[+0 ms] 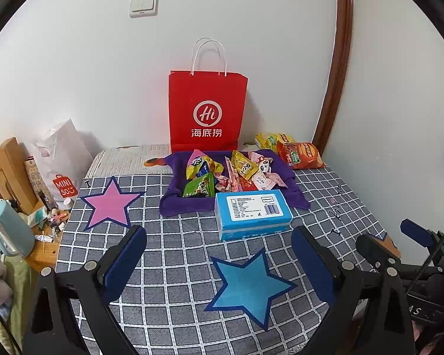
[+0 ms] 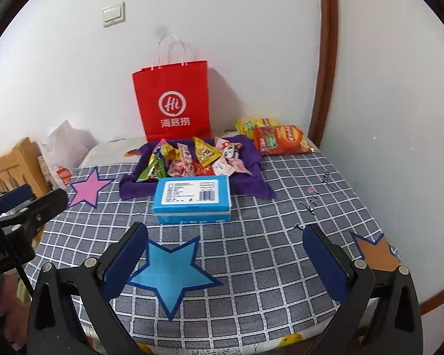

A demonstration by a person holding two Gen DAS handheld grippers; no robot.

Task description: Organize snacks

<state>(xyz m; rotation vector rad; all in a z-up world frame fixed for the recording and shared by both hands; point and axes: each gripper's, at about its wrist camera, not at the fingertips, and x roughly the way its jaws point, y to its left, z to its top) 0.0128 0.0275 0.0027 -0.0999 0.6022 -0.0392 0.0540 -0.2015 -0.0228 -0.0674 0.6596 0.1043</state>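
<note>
A purple cloth tray (image 1: pixel 174 204) (image 2: pixel 127 188) holds several small snack packets (image 1: pixel 236 171) (image 2: pixel 198 159) at the back middle of the checked table. A blue box (image 1: pixel 251 214) (image 2: pixel 194 198) lies in front of it. Two chip bags, orange (image 1: pixel 302 155) (image 2: pixel 281 139) and yellow (image 1: pixel 270 140) (image 2: pixel 253 124), lie at the back right. A red paper bag (image 1: pixel 207 112) (image 2: pixel 173 103) stands against the wall. My left gripper (image 1: pixel 219 245) and my right gripper (image 2: pixel 225 242) are open and empty, above the table's near part, well short of the box.
Star stickers lie on the tablecloth: pink (image 1: pixel 109 204) (image 2: pixel 87 189), blue (image 1: pixel 248 287) (image 2: pixel 171 272), orange (image 2: pixel 376 248). A white MINISO bag (image 1: pixel 62 162) and a cluttered wooden stand (image 1: pixel 44 230) are left of the table. The wall bounds the back and right.
</note>
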